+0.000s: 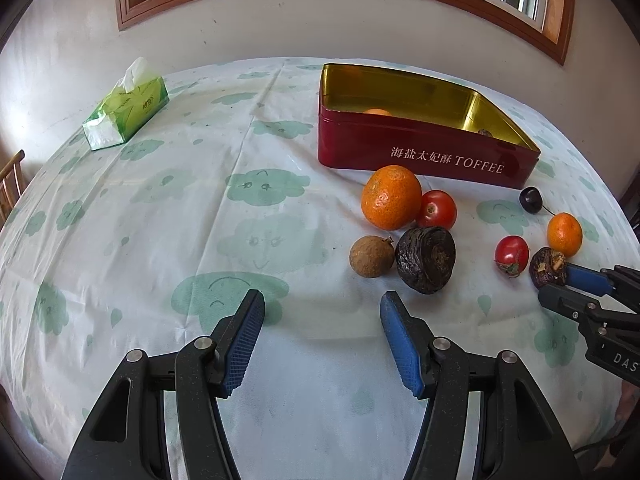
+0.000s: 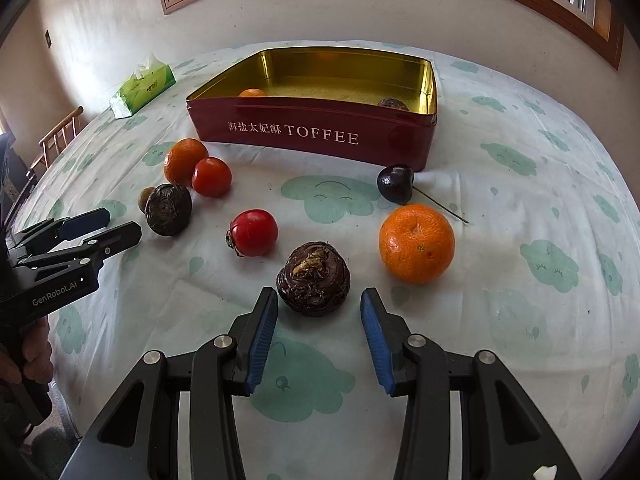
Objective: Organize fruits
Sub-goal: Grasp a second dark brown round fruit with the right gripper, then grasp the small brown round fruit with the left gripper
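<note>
Cloud-print cloth covers the counter beneath a window. Item: dark wrinkled fruit (image 2: 313,278), loose near the counter's front edge, just ahead of the right claw (image 2: 319,308), whose jaws stand apart and empty, likely lined up to grasp it. Destination: red toffee tin (image 2: 312,136), farther back, already holding two fruits. Left claw (image 1: 322,307): parted, empty, idle.

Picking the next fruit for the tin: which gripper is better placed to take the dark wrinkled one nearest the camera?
Right. The right gripper is open with the dark wrinkled fruit just ahead of its fingertips. The left gripper is open over bare tablecloth, off to the side.
</note>
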The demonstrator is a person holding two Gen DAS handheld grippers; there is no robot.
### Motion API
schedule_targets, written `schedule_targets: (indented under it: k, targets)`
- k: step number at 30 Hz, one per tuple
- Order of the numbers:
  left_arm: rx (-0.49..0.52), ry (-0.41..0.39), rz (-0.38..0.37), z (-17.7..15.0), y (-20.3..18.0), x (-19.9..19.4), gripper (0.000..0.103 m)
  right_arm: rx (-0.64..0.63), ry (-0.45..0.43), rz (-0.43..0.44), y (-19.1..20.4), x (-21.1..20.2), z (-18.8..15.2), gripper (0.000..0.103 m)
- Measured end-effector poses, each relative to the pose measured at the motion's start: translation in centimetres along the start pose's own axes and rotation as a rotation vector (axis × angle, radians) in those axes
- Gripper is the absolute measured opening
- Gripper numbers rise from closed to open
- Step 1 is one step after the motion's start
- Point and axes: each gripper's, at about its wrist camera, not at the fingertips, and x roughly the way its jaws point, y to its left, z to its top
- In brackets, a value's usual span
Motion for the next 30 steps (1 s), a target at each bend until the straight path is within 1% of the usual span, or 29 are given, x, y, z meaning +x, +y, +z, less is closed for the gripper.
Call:
schedule_targets:
  k: [5,6,7,12,15,21,24,30]
  targets:
    - [0.006,-0.001,-0.008,0.4,0.0,0.4,0.061,-0.012,-0.01,-0.011,0.3,0.4,0.5,0.041]
    - [0.007,-0.002,-0.013,0.4,0.0,0.5,0.061,-0.016,-0.011,-0.014,0.3,0.5,0.5,0.04]
    - [0.009,-0.002,-0.018,0.5,-0.1,0.5,0.061,-0.019,-0.014,-0.015,0.4,0.5,0.6,0.036]
    - [0.023,-0.004,-0.028,0.7,-0.6,0.7,0.061,-0.021,-0.016,-0.028,0.4,0.5,0.6,0.035]
    - [0.024,0.0,-0.037,1.0,-0.7,0.9,0.061,-0.004,-0.016,-0.041,-0.2,0.5,0.7,0.035]
    - [0.019,0.002,-0.031,1.5,-0.9,1.5,0.06,-0.002,-0.016,-0.035,-0.6,0.4,0.6,0.035]
    - [0.019,0.0,-0.033,1.7,-1.0,1.7,0.058,-0.003,-0.016,-0.034,-0.6,0.4,0.6,0.036]
    - [0.034,-0.007,-0.039,1.8,-1.2,1.7,0.046,-0.004,-0.018,-0.036,-0.6,0.4,0.6,0.036]
